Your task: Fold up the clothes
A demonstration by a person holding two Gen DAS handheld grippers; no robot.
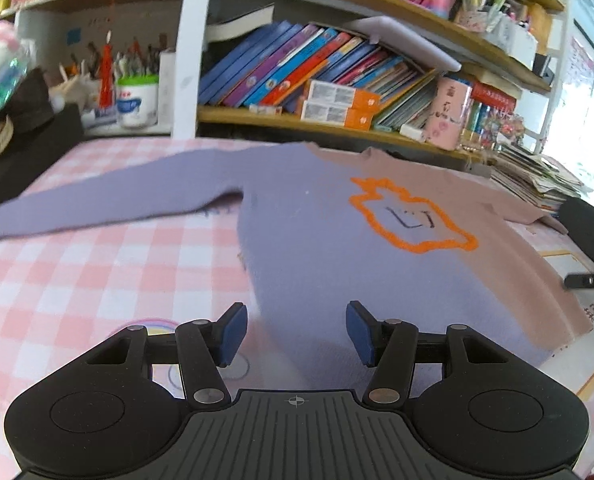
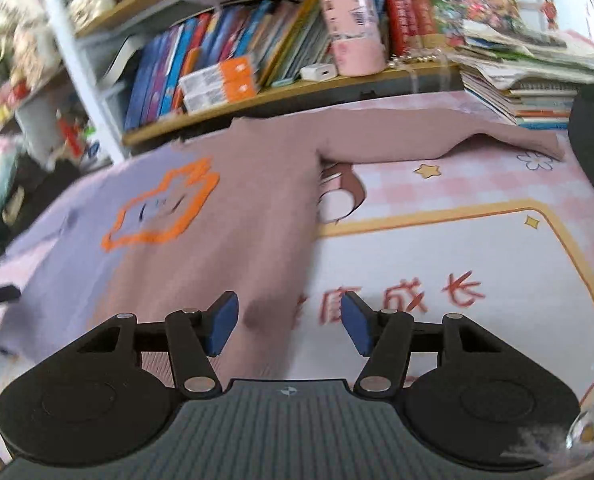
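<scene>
- We see a soft knit sweater [image 1: 321,216], half lavender and half dusty pink with a jagged orange outline, lying flat on the pink checked mat [image 1: 97,280], sleeves spread.
- Our left gripper [image 1: 296,332] gapes wide over its hem, gripping nothing.
- Our right gripper [image 2: 289,322] is equally wide, empty.

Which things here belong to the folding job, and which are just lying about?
Part of the job:
sweater, spread flat
left gripper, open
right gripper, open

Just lying about:
books on the shelf
orange boxes
pink cup
stack of booklets
checked tablecloth
</scene>
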